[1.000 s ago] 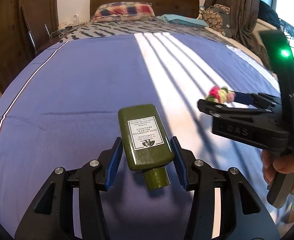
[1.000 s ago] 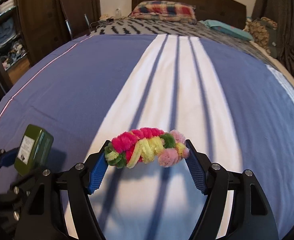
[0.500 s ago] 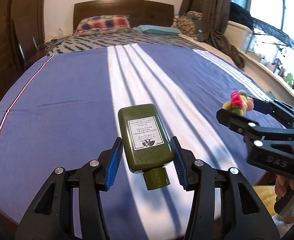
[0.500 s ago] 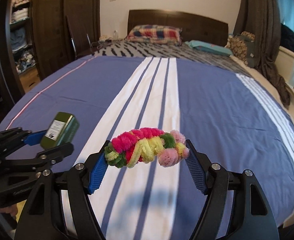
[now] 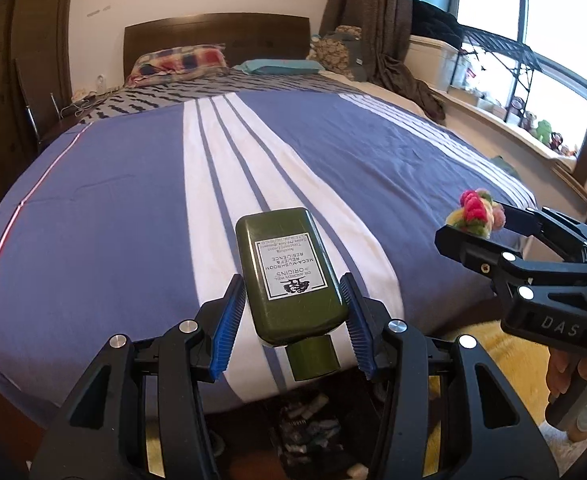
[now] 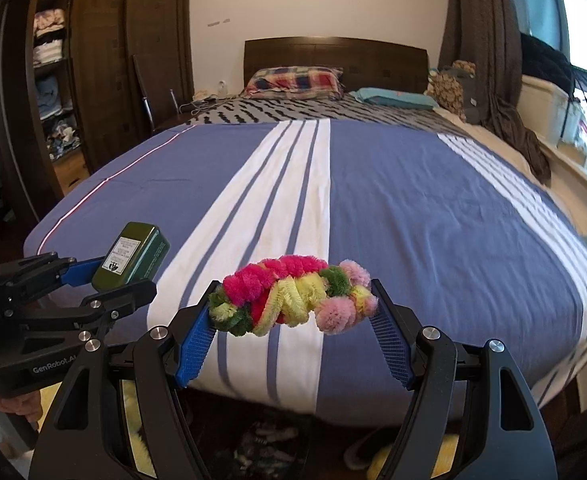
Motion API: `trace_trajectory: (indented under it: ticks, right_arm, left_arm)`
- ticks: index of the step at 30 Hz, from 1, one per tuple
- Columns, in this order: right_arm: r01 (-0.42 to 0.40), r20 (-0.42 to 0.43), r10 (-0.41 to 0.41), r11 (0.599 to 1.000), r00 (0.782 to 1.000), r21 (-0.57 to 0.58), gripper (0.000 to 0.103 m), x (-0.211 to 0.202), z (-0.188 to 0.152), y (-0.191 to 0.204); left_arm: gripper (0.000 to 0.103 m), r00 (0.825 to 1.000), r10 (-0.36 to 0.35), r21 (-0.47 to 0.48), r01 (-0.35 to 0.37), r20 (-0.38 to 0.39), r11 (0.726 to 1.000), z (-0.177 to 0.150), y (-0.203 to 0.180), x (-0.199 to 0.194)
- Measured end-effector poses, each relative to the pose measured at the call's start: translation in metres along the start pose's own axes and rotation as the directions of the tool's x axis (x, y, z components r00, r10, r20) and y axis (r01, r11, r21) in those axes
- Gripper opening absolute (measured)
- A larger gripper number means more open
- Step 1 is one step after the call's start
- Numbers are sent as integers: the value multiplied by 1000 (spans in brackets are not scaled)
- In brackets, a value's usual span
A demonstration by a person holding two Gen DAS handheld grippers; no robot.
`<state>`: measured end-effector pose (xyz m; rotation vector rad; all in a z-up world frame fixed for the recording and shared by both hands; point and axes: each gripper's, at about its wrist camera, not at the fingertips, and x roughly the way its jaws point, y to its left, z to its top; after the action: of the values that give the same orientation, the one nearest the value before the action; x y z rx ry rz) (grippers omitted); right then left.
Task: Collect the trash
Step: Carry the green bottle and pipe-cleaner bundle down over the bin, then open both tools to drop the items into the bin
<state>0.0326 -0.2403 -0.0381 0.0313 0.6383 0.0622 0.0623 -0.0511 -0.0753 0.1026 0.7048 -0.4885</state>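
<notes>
The bed (image 6: 413, 200) fills the scene in front of you, blue cover with white stripes running up to the dark headboard (image 6: 335, 58), a plaid pillow (image 6: 293, 80) and a teal one (image 6: 393, 98) just below it. Both your grippers hang past the foot of the bed, above a dark bin (image 5: 309, 432) with crumpled bits inside, down on the floor against the bed's foot edge.

Your left gripper (image 5: 291, 320) is clamped on the green bottle (image 5: 289, 272), blue pads (image 5: 227, 324) pressing both flat sides, cap pointing back toward you, white label up, the bottle's far end out over the white stripe.

Your right gripper (image 6: 293, 312) is closed around the fuzzy pipe-cleaner bundle (image 6: 293, 294), pink, yellow and green, gripped end to end between the pads, held level off the foot of the bed. From the left camera that bundle (image 5: 475, 216) sits toward the window side of the bed; from the right camera the bottle (image 6: 131, 256) rides toward the wardrobe (image 6: 105, 60) side.
</notes>
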Motion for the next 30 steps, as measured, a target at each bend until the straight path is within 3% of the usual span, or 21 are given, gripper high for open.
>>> trace_trajectory:
  ticks: [10,16,19,30]
  right_arm:
    - [-12,-93,18,998,995,61,73,-2,-64,-14]
    - [-29,-217,44,997,975,74,72,28,-102,-15]
    - [-43,-278,62,996,958,76,72,44,-119,-10]
    - [-73,-479,138,986,867,151,73,115,-168,-5]
  left_arm:
    - [46,995,-16,-19,15,-102,1000,-72,-11,7]
    - [46,976,-31,-60,18,-215,998,-109,0,39]
    - [46,961,-43,-73,24,-274,997,-127,2,57]
    - [46,879,-102,-137,43,-466,990,-178,8,129]
